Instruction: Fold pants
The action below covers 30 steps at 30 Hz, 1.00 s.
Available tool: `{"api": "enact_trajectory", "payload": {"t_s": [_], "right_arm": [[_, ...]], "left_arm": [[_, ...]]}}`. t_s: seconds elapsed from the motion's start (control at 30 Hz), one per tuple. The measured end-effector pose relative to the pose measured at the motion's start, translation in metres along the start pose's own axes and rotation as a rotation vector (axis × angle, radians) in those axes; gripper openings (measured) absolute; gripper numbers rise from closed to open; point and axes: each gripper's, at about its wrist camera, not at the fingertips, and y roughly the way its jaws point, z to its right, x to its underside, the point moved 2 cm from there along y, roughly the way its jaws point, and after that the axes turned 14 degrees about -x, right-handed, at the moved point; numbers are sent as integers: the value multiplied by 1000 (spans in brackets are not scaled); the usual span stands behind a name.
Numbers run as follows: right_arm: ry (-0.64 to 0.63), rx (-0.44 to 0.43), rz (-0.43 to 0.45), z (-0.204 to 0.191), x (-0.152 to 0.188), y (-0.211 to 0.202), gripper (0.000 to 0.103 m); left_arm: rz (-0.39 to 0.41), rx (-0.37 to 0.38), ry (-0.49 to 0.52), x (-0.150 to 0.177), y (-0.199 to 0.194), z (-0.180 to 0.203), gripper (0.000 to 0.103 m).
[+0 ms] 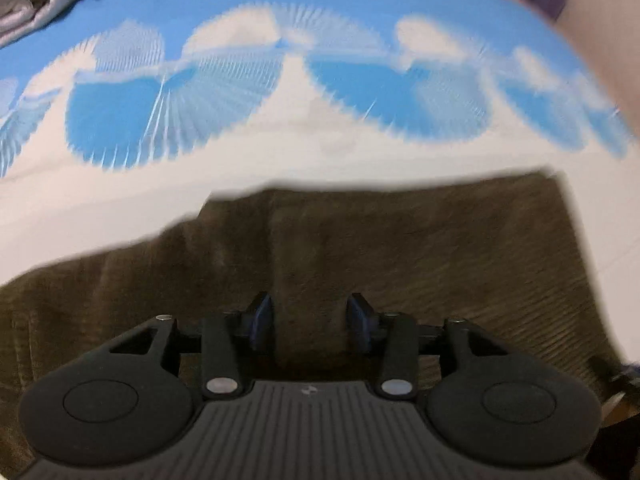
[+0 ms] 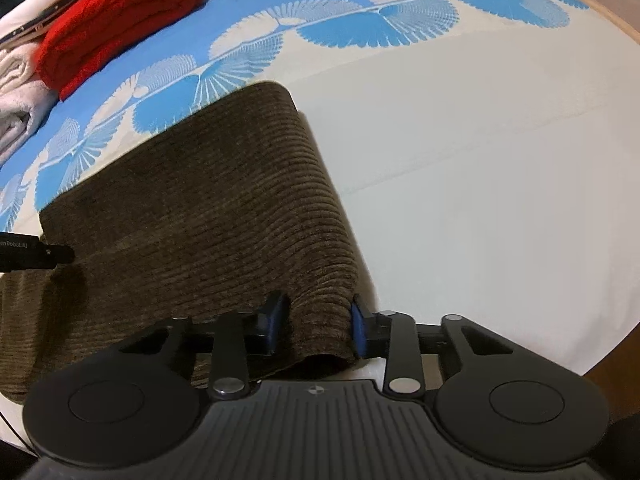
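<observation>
While both views look down at a bed-like surface, the brown corduroy pants (image 2: 208, 208) lie folded on a white bedsheet with a blue fan-leaf border (image 2: 500, 184). Seen from the right wrist camera, the pants fill the frame from about nine o'clock to the centre, their ribbed cloth running toward a rounded fold at twelve o'clock. The right gripper (image 2: 318, 328), black with blue pads, sits at six o'clock; its jaws stand narrow around the near corner of the pants, and both pads press on a raised tuck of the cloth. At nine o'clock the black tip of the left gripper (image 2: 36, 254) pokes into that view, over the far side of the pants.

From the left wrist camera, which is blurred, the same pants (image 1: 360, 256) spread across the lower half of the frame, with the blue fan pattern of the sheet (image 1: 320, 152) arching from nine to three o'clock above them. The left gripper (image 1: 311, 322) is at six o'clock; its jaws stand partly apart above the cloth, with a clear gap between the pads and nothing pinched.

At eleven o'clock in the right view a folded red knitted garment (image 2: 120, 20) lies beside a folded white towel (image 2: 20, 96), both well apart from the pants
</observation>
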Motion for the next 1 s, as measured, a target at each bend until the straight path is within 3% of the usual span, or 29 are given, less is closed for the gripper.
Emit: {"api": "enact_trajectory", "payload": {"t_s": [0.07, 0.17, 0.33, 0.47, 0.7, 0.9, 0.93, 1.0], "right_arm": [[-16, 1, 21, -6, -2, -6, 30], [-117, -3, 95, -29, -5, -21, 27], [-538, -68, 267, -109, 9, -51, 25], [-808, -142, 307, -158, 37, -56, 25], [-1060, -179, 274, -200, 73, -44, 24], [-1177, -208, 244, -217, 93, -39, 24], [-1194, -221, 240, -221, 97, -41, 24], [-1224, -236, 234, -226, 104, -42, 24]], "left_arm": [[65, 63, -23, -6, -21, -1, 58], [113, 199, -36, -12, -51, 5, 76], [129, 483, -24, -13, -91, 18, 85], [148, 586, 19, -5, -116, 25, 85], [122, 464, 89, 4, -108, 34, 85], [117, 332, 125, 9, -97, 32, 81], [110, 295, 126, 9, -94, 32, 75], [92, 227, 130, 10, -86, 28, 50]]}}
